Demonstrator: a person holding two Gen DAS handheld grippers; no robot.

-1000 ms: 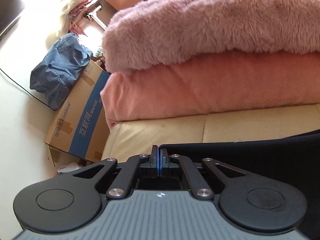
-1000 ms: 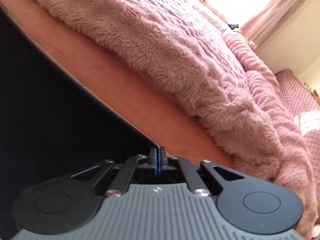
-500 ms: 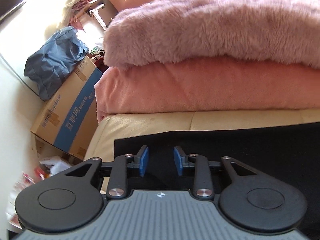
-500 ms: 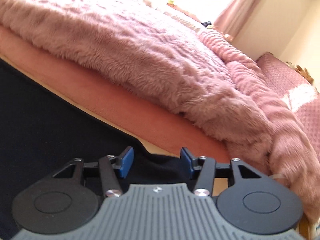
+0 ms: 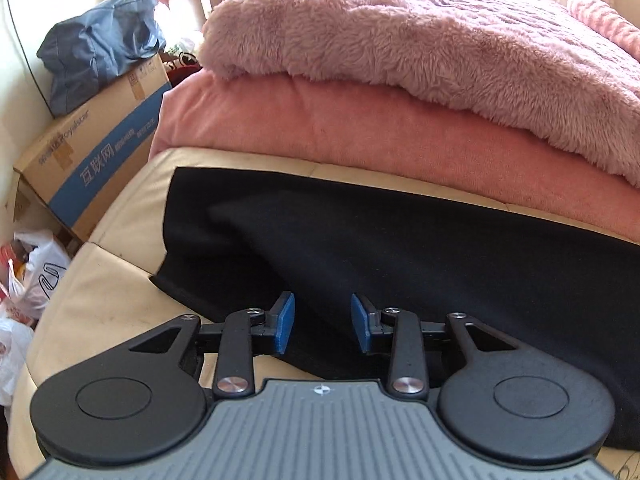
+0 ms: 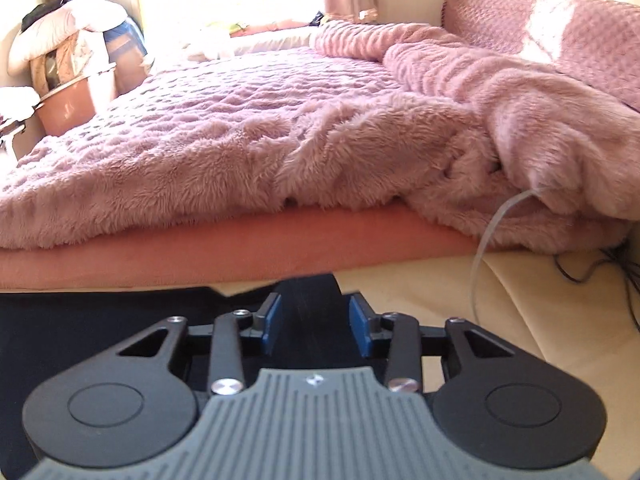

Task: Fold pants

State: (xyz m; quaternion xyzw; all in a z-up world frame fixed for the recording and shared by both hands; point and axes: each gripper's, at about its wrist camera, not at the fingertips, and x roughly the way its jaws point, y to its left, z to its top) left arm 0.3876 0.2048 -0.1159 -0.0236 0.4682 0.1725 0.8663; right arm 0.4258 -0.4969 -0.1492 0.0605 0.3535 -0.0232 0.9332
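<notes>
The black pants (image 5: 420, 248) lie folded flat on the cream bed edge (image 5: 100, 304), along the foot of the pink bedding. My left gripper (image 5: 322, 326) is open and empty, just above the near left part of the pants. In the right wrist view the pants (image 6: 80, 320) spread to the left, with one end (image 6: 312, 312) under the open jaws. My right gripper (image 6: 314, 324) is open and empty over that end.
A salmon mattress cover (image 5: 360, 128) and a fluffy pink blanket (image 6: 260, 148) rise right behind the pants. A cardboard box (image 5: 92, 152) with a blue bag (image 5: 96, 48) stands left of the bed. Plastic bags (image 5: 36, 268) lie on the floor. A grey cable (image 6: 480, 256) hangs at right.
Both grippers were shut on the pants' edge a second ago. They have opened, let the cloth drop flat, and pulled back and up from it.
</notes>
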